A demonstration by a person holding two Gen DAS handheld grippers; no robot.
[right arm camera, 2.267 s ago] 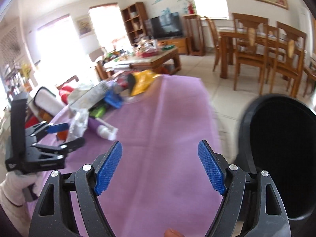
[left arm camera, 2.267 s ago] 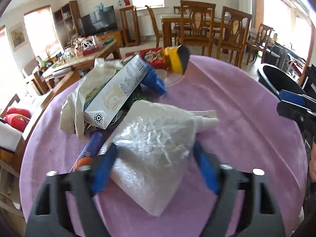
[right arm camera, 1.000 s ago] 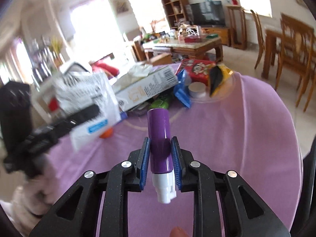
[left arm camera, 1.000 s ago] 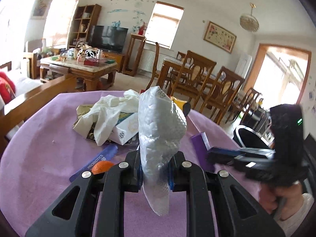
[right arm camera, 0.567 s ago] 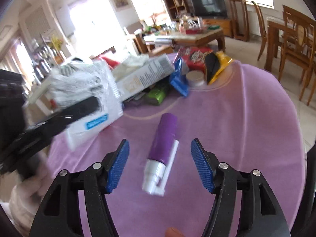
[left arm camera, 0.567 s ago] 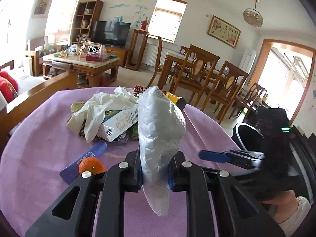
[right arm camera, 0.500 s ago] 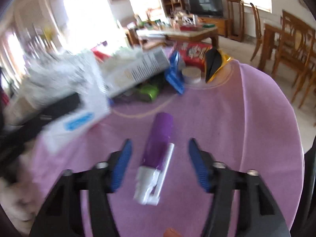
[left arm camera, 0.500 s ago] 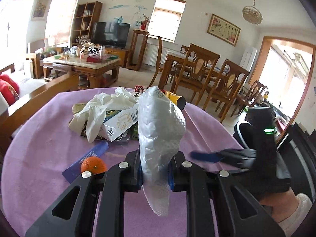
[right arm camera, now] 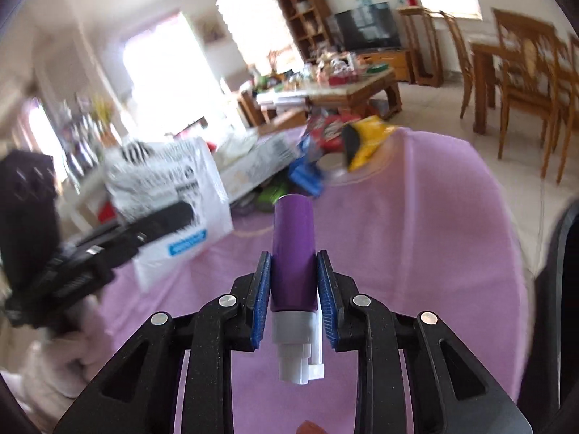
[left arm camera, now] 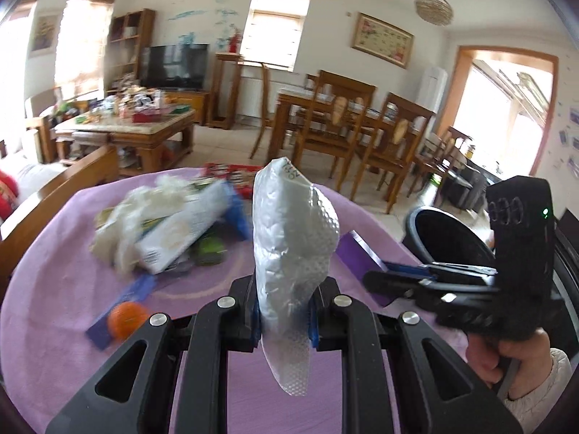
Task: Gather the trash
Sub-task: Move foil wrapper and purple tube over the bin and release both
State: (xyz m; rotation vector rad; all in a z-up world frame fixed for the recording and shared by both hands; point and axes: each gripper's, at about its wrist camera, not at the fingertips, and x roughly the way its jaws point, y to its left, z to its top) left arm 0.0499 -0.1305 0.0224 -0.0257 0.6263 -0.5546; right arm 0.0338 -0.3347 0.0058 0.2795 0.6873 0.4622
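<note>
On the left of the purple tablecloth (left arm camera: 54,289), an orange ball (left arm camera: 127,320) lies beside a blurred heap of trash with a white carton (left arm camera: 181,231). The left gripper (left arm camera: 284,316) is clamped on an upright bubble-wrap bag (left arm camera: 293,238), held above the cloth. Further right, the right gripper (right arm camera: 294,291) pinches a purple spray bottle (right arm camera: 293,253), white nozzle toward the camera, near the black bin (left arm camera: 448,238) at the table's edge.
</note>
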